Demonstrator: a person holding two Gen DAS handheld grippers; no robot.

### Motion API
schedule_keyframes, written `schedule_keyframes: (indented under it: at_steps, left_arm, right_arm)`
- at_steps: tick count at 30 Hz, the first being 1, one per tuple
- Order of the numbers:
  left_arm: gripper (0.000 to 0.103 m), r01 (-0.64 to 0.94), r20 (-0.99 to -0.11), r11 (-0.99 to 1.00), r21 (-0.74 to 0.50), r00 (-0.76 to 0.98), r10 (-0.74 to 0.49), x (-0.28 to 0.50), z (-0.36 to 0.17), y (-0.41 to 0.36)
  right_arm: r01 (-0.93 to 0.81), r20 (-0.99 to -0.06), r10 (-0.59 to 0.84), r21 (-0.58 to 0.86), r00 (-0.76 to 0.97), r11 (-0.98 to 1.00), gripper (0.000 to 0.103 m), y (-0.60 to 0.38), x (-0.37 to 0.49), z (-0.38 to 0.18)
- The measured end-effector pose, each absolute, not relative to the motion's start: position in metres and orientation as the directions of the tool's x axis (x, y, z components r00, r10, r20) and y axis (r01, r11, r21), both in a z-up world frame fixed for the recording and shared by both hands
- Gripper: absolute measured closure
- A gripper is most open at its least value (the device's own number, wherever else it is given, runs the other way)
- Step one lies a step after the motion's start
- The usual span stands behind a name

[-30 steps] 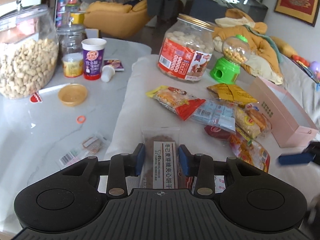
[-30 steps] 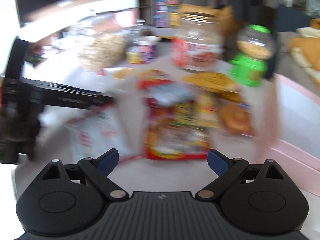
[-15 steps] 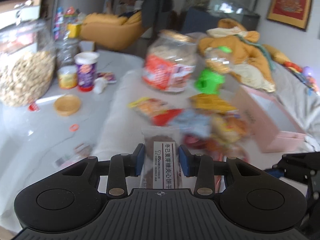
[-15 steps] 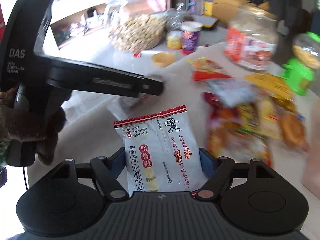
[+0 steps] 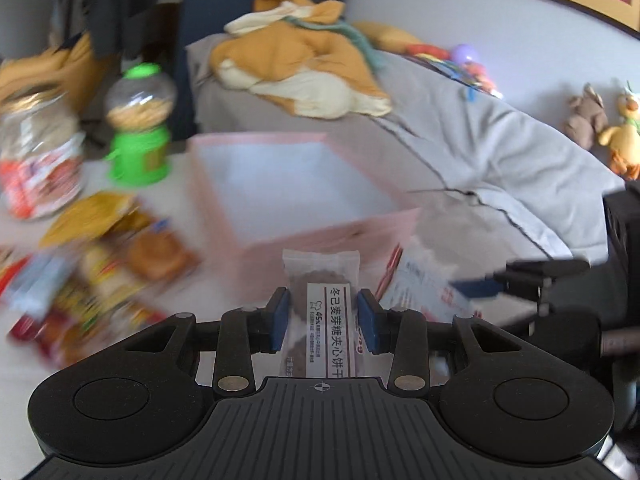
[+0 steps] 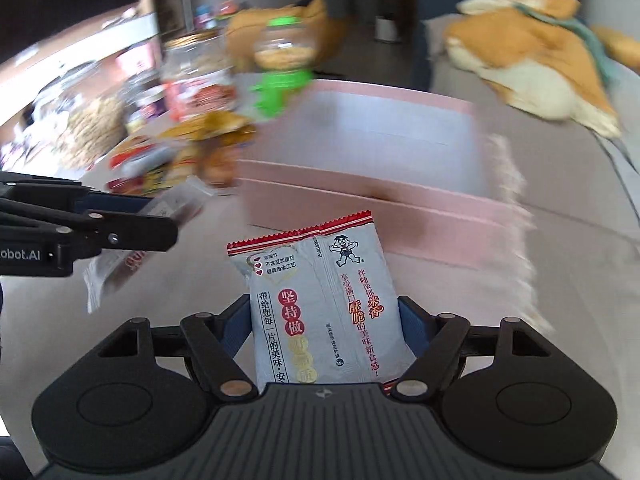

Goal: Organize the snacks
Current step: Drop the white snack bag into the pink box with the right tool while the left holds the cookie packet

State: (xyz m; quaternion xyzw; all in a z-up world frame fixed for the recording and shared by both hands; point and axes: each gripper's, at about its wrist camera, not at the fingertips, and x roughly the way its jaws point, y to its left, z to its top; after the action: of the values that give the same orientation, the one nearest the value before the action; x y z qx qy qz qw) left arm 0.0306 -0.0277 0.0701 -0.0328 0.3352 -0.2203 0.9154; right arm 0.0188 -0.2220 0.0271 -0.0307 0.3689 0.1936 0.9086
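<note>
While both grippers are loaded, the relation that governs the coming move is the position of the pink box [image 5: 320, 236] ahead of each of them. The left gripper [image 5: 323, 322] is seen closed on a clear biscuit packet [image 5: 320, 280], which is gripped across its width so that its long axis runs forward along the fingers, straight toward the near wall of the box. The open top of the box is shown just beyond the packet's far end, slightly to the left of it. The right gripper [image 6: 326, 330] is closed on a grey rice-cracker packet [image 6: 320, 292], likewise held lengthwise, with its red serrated end pointed at the near wall of the box. The box appears empty in both views. From the left wrist view, the left gripper is judged marginally nearer to the box, though blur prevents certainty. The remaining snack pile [image 5: 100, 252] is left on the cloth to the left of the box, beside the green dispenser [image 5: 138, 128] and the jar [image 5: 38, 160].
</note>
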Motion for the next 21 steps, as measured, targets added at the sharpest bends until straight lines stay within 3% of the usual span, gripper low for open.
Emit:
schedule_keyframes:
  at_steps: [5,10,15,21]
  left_arm:
    - [0.061,0.385,-0.565,0.897,-0.218,0.700,-0.437,0.065,0.090,-0.063]
    - [0.058,0.361,-0.477,0.922,-0.143,0.790,-0.384,0.095,0.125,-0.078]
    - [0.058,0.258,-0.480,0.934,-0.248,0.805,-0.350,0.130,0.117,-0.052]
    - [0.058,0.200,-0.481,0.931,-0.305,0.812,-0.332,0.095,0.093,0.004]
  right_arm:
    - [-0.341,-0.667,0.316,0.098,0.675,0.935,0.027,-0.242,0.013,0.022]
    - [-0.334,-0.669,0.329,0.127,0.666,0.934,0.027,-0.246,0.018,0.015]
    - [-0.328,-0.668,0.336,0.144,0.664,0.934,0.027,-0.244,0.019,0.014]
    - [-0.341,-0.614,0.359,0.153,0.702,0.928,0.027,-0.247,0.025,0.041]
